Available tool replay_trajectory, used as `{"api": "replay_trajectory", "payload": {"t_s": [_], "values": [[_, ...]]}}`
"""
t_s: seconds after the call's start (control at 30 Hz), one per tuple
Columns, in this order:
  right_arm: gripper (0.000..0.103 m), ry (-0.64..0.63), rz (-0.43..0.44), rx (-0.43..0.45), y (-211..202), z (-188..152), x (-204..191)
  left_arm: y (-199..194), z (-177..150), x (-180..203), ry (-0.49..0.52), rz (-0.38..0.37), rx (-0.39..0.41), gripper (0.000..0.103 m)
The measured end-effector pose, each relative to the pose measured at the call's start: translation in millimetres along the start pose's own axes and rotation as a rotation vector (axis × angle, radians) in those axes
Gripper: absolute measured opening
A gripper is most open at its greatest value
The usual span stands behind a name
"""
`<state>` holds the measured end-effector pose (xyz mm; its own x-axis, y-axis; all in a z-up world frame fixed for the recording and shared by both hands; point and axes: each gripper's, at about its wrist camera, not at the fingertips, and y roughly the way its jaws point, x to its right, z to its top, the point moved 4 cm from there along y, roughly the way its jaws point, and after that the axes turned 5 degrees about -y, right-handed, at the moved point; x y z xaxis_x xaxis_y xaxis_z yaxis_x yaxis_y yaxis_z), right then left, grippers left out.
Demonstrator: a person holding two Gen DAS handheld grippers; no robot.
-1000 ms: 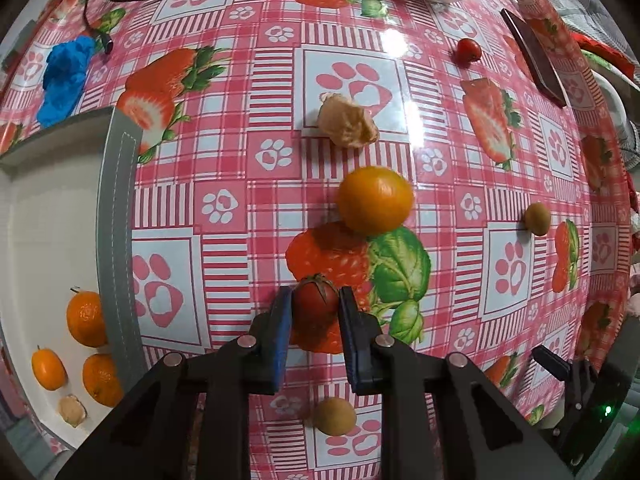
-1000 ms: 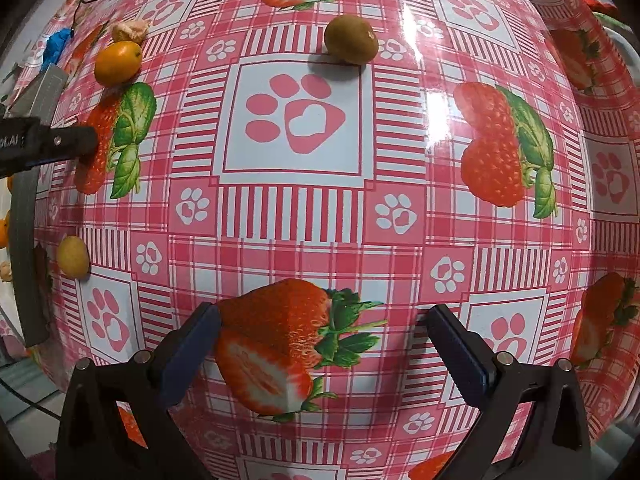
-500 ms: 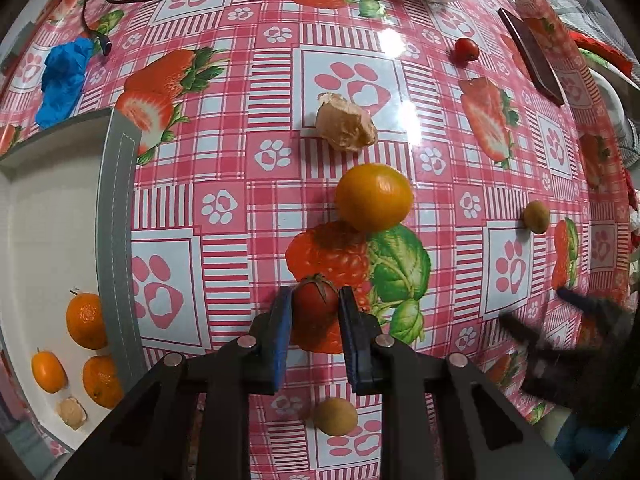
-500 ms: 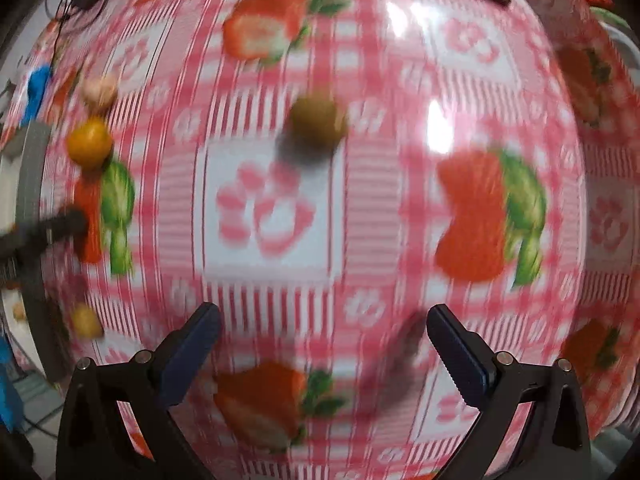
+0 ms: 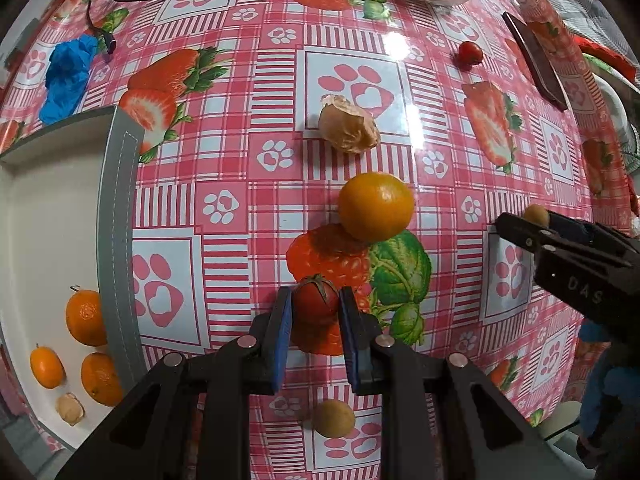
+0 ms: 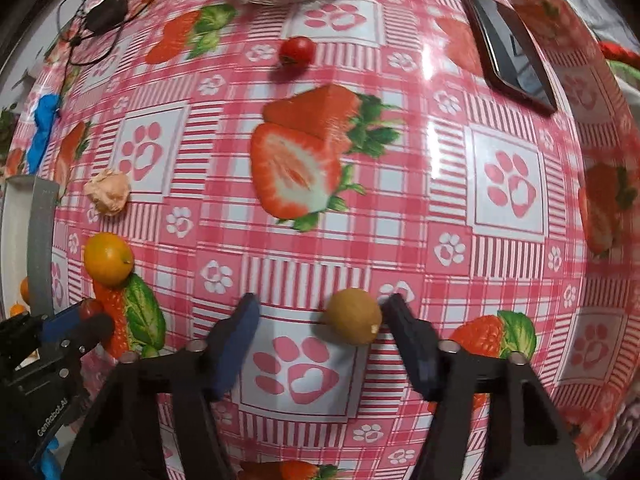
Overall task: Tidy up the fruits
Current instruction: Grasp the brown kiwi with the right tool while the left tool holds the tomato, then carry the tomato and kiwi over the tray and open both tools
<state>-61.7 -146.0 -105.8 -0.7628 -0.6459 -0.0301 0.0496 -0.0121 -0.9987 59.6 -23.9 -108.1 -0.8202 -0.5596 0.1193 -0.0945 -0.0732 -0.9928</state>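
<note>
In the left wrist view, the left gripper (image 5: 316,322) pointed down at the tablecloth (image 5: 360,92) with both blue pads pressed against a small red tomato (image 5: 316,300), clamped tight on it, probably so it could be carried to the tray (image 5: 120,216) at the left. That tray already held three small oranges (image 5: 85,318) and a scrap of peel (image 5: 70,410), which suggests it was the collecting place. A loose orange (image 5: 376,206) lay just beyond the tomato, a crumpled husk (image 5: 348,130) farther off, a brown-green fruit (image 5: 333,419) near the bottom edge, and a second tomato (image 5: 470,53) far to the right. At the right edge the right gripper (image 5: 536,222) straddled a small brownish fruit (image 5: 536,215).

In the right wrist view, the right gripper (image 6: 320,316) had just been closing, with that brownish fruit (image 6: 354,322) between its jaws. The fruit sat off-centre, touching or nearly touching the right pad, while a clear gap remained at the left pad, so it was not yet gripped. The jaws seemed set either side of it for a pick. The left gripper (image 6: 86,318) showed at the far left, near the tray's rim (image 6: 40,240), and a phone (image 6: 512,48) lay far right.
</note>
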Motion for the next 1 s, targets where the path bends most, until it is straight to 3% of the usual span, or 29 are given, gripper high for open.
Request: {"api": "replay_trajectory", "payload": {"t_s": [0.03,0.07,0.1,0.23,0.33,0.73,1.0], "values": [[0.046,-0.010,0.006,0.006,-2.1,1.6,-2.7,-0.6,-0.4,-0.4,0.002,-0.002,0.000,0.026],[0.032,-0.013,0.016,0.008,-3.1,1.4,-11.5,-1.1,-0.7,-1.4,0.001,-0.005,0.000,0.025],[0.027,-0.013,0.029,0.007,-4.2,-0.1,-15.0,-1.8,-1.1,-2.6,-0.002,-0.015,0.000,0.025],[0.027,0.024,0.091,0.005,-15.5,-2.2,-28.1,-7.6,-5.0,-11.4,-0.016,-0.047,-0.003,0.025],[0.027,0.053,0.136,0.015,-24.2,-17.2,-16.4,-16.8,-9.4,-16.0,-0.011,-0.067,0.006,0.025],[0.027,0.056,0.155,-0.007,-40.1,-70.3,-29.1,-52.1,-34.9,-38.7,-0.002,-0.095,0.026,0.025],[0.027,0.003,0.162,0.003,-41.2,-58.1,-56.4,-72.5,-45.8,-66.7,-0.029,-0.104,0.056,0.025]]}}
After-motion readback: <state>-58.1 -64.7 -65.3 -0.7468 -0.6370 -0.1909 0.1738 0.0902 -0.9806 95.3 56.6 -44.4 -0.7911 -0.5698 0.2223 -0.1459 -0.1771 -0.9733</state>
